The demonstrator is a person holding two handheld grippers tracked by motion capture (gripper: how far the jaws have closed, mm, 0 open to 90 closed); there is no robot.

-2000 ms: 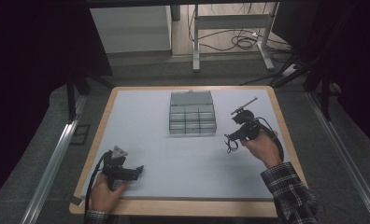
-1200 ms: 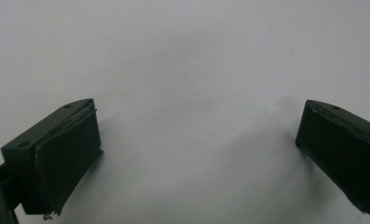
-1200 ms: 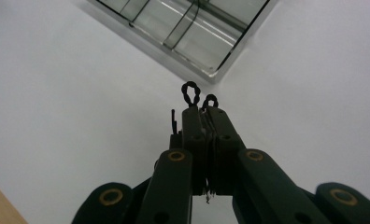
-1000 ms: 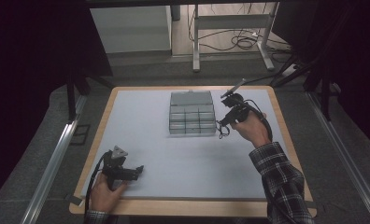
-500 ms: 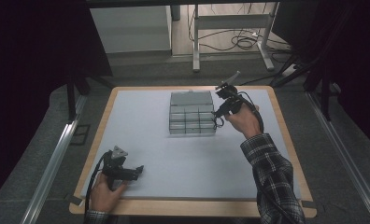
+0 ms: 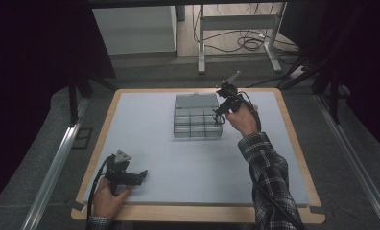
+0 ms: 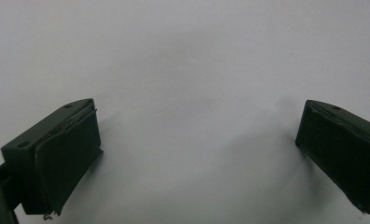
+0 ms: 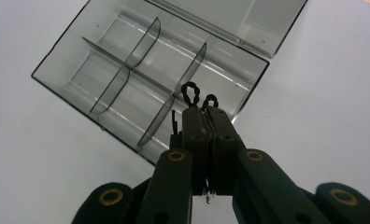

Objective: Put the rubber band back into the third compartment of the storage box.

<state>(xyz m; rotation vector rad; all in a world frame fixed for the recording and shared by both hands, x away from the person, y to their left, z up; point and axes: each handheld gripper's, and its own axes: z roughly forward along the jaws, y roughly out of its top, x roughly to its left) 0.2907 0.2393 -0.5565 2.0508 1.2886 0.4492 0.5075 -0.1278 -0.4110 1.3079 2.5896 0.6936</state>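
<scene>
A clear grey compartment box lies at the back middle of the white mat, its lid folded open behind it. In the right gripper view the box has curved dividers and nothing in its compartments. My right gripper hangs over the box's right edge, tilted down and to the left. Its jaws are shut on a small black twisted tie, whose loops stick out past the tips above a right-hand compartment. My left gripper rests open on the mat at the front left, with bare mat between its jaws.
The white mat covers a wooden-edged table. Metal rails run along both sides of the table. A desk frame and cables stand on the floor behind it. A plaid sleeve crosses the mat's right front.
My right hand has carried the gripper from right of the box up and to the left, over the box's right edge. The left gripper has stayed in place.
</scene>
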